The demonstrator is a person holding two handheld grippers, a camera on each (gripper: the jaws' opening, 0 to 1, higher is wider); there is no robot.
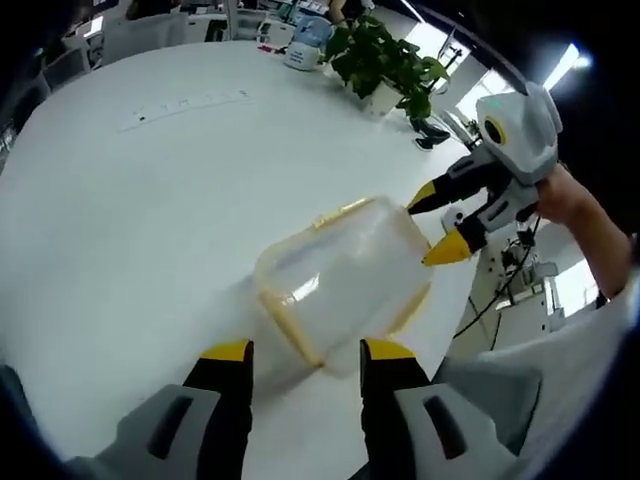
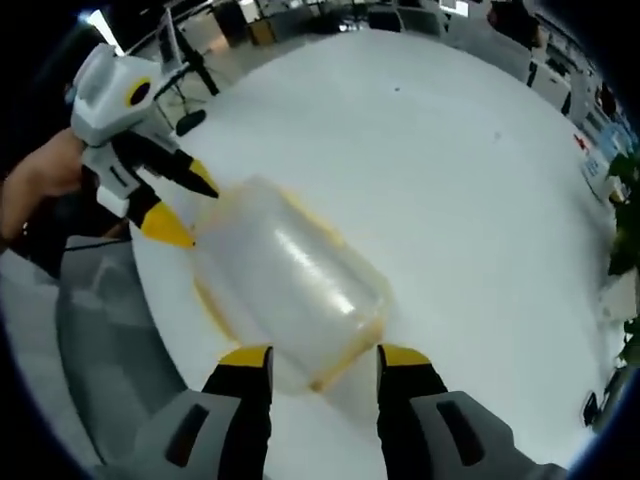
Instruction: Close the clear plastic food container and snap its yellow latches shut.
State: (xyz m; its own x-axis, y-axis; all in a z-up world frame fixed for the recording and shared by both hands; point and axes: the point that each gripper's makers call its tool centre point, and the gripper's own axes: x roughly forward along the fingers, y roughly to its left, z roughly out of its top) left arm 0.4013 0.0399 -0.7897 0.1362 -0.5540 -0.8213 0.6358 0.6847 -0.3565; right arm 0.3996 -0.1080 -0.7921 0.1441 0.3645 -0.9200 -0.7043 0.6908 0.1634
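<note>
Clear container (image 1: pixel 340 275) sits mid-frame in left gripper view, on the white table (image 1: pixel 130 230) near its edge; yellow rim/latches (image 1: pixel 290 330) run along its sides. Lid looks on, but latch state too blurry to tell. Left gripper (image 1: pixel 305 350) comes up from bottom centre, jaws spread, nothing between them, container end just beyond the tips. Right gripper (image 1: pixel 440 225) enters from right of frame, yellow tips apart, at the container's far end; contact unclear. A person's hand (image 1: pixel 565 195) holds it.

Right gripper view: container (image 2: pixel 285 285) centre, right gripper (image 2: pixel 325 355) jaws parted at its near end, left gripper (image 2: pixel 185 205) upper left at the opposite end.

Around: potted plant (image 1: pixel 385 60) top centre-right, a chair (image 1: pixel 150 30) upper left.
</note>
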